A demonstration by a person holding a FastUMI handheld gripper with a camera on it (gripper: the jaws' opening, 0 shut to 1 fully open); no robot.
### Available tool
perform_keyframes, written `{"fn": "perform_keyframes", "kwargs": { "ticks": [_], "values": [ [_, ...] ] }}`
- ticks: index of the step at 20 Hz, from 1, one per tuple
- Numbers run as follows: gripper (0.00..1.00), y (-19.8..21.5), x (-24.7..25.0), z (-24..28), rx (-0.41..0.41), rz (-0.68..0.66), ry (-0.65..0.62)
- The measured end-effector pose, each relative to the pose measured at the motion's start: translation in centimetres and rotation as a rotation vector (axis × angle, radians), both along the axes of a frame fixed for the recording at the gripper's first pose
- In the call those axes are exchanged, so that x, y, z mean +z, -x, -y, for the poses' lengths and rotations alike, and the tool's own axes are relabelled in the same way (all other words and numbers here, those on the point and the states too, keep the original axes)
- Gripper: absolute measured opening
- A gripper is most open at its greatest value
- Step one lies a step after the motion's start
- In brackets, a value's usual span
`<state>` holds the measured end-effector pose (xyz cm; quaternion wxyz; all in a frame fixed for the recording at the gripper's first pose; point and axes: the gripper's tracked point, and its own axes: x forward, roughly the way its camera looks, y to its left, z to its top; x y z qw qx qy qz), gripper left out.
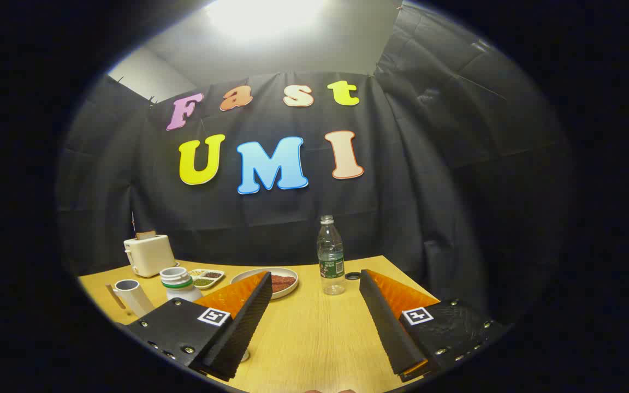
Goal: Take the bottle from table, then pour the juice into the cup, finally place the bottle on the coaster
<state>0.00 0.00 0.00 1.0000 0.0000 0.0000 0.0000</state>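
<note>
A clear plastic bottle (331, 256) with a green label stands upright on the wooden table (309, 333), beyond my fingers and closer to the right one. My gripper (315, 277) is open, its fingers spread wide with nothing between them. A white cup (129, 295) with a handle sits off to the left, past the left finger. A small dark round coaster (353, 276) lies just right of the bottle's base, partly hidden by the right fingertip.
Behind the left fingertip is a white plate (287, 281) holding something reddish. A white jar (177, 283) with a green band, a small divided dish (209, 277) and a cream toaster (148, 254) stand at the left. The table's far edge meets the black cloth wall.
</note>
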Motion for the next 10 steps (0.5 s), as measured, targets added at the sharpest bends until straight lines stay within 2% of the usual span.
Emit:
{"fn": "perform_keyframes", "kwargs": {
  "ticks": [5,10],
  "values": [
    [0.99,4.0,1.4,-4.3,0.059,0.023,0.025],
    [0.99,5.9,-1.5,-8.4,0.123,-0.014,0.016]
  ]
}}
